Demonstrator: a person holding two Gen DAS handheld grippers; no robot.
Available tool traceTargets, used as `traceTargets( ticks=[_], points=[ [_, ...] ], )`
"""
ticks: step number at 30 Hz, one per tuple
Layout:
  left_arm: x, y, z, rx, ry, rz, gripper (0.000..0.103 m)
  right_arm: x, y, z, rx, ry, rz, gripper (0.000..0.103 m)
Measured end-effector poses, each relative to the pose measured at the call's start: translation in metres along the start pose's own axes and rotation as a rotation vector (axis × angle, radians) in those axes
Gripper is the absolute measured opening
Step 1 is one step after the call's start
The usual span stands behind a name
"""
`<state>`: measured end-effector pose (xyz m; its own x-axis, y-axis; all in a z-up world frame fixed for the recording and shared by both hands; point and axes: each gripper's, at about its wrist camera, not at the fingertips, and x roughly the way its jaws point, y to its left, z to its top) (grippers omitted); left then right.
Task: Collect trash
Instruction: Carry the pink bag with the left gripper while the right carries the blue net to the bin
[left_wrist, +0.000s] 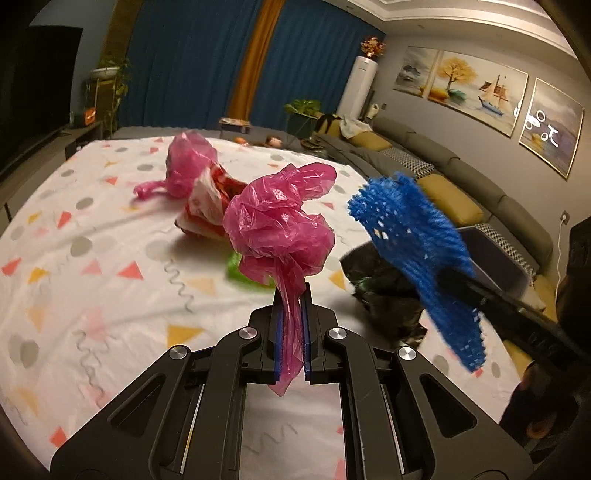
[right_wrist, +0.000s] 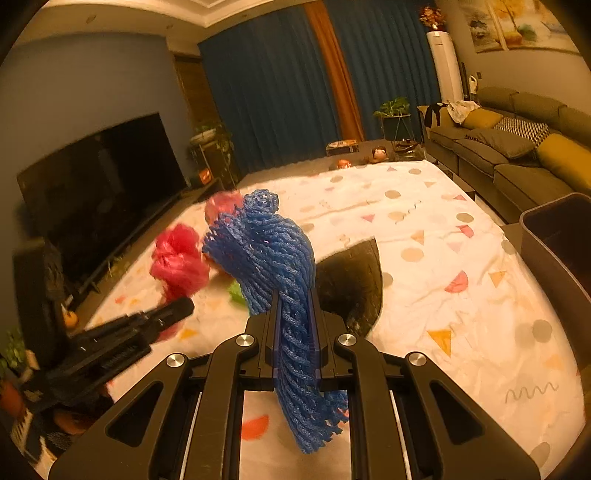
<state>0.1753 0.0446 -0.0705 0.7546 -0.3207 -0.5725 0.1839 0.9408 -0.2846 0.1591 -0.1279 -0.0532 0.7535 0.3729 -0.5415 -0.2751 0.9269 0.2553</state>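
The left gripper (left_wrist: 291, 314) is clamped on a crumpled pink plastic bag (left_wrist: 279, 225), which bunches above its fingertips, clear of the patterned tablecloth (left_wrist: 92, 280); ahead and to its left lie a second pink bag (left_wrist: 186, 162) and a red-and-white wrapper (left_wrist: 207, 206); a green scrap (left_wrist: 240, 271) shows just behind the held bag; the right gripper (right_wrist: 294, 314) is closed on a blue foam net (right_wrist: 273, 251), with a black bag (right_wrist: 351, 280) on the cloth just ahead and a dark bin (right_wrist: 554, 251) at its right.
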Motion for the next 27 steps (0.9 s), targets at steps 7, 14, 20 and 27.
traceTargets(
  ticks=[7,14,20,27],
  points=[
    [0.004,0.007,-0.014,-0.050,0.038,-0.010,0.007,0.003,0.002,-0.030,-0.039,0.085,0.003,0.017],
    [0.004,-0.003,-0.022,-0.043,0.055,-0.019,0.007,0.001,-0.002,-0.049,-0.046,0.125,-0.003,0.042],
    [0.002,-0.012,-0.025,-0.030,0.055,-0.029,0.007,-0.009,0.000,-0.061,-0.061,0.135,0.003,0.035],
    [-0.010,-0.022,-0.021,-0.007,0.024,-0.028,0.007,-0.034,0.005,-0.055,-0.084,0.076,0.046,0.013]
  ],
)
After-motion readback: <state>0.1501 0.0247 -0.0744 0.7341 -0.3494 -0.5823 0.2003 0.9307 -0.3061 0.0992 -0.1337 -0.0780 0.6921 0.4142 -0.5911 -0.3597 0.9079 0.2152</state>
